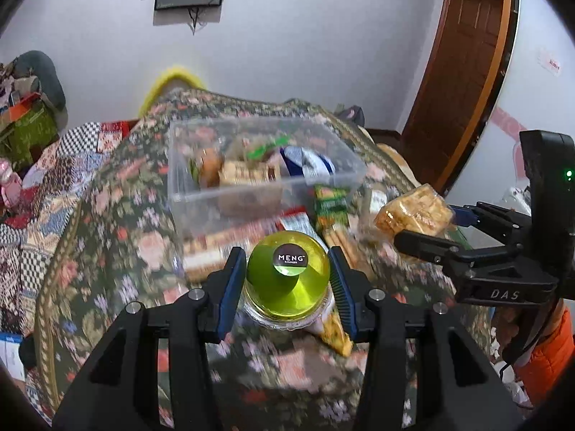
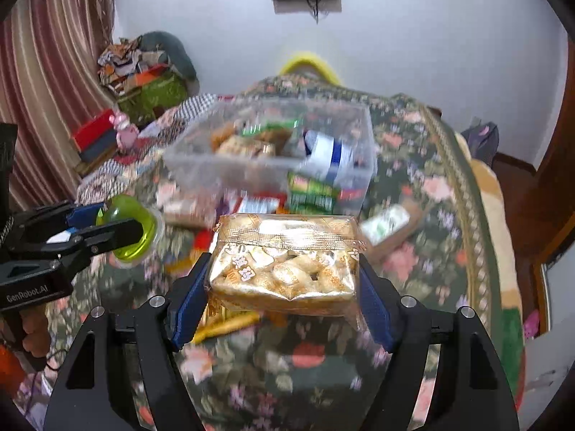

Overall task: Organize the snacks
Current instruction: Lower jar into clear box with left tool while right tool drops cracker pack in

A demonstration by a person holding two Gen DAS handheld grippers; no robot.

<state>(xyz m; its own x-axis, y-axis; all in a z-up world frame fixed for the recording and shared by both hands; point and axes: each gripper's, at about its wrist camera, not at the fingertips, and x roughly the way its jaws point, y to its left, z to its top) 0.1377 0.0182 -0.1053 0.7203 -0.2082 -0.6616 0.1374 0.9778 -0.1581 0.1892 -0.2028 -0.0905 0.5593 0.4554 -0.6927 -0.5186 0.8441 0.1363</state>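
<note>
My left gripper (image 1: 287,269) is shut on a green jelly cup (image 1: 287,276) with a black round label, held above the flowered table. It also shows in the right wrist view (image 2: 133,230). My right gripper (image 2: 284,269) is shut on a clear packet of golden biscuits (image 2: 287,262), also lifted; the packet shows in the left wrist view (image 1: 413,213). A clear plastic box (image 1: 187,194) with several snacks in it stands just beyond both grippers, and shows in the right wrist view (image 2: 194,165).
Several loose snack packets (image 1: 330,204) lie on the floral tablecloth (image 1: 118,237) in front of the box. A small carton (image 2: 388,224) lies to the right. A quilted bed with clutter (image 1: 28,179) is on the left, a brown door (image 1: 463,72) at the right.
</note>
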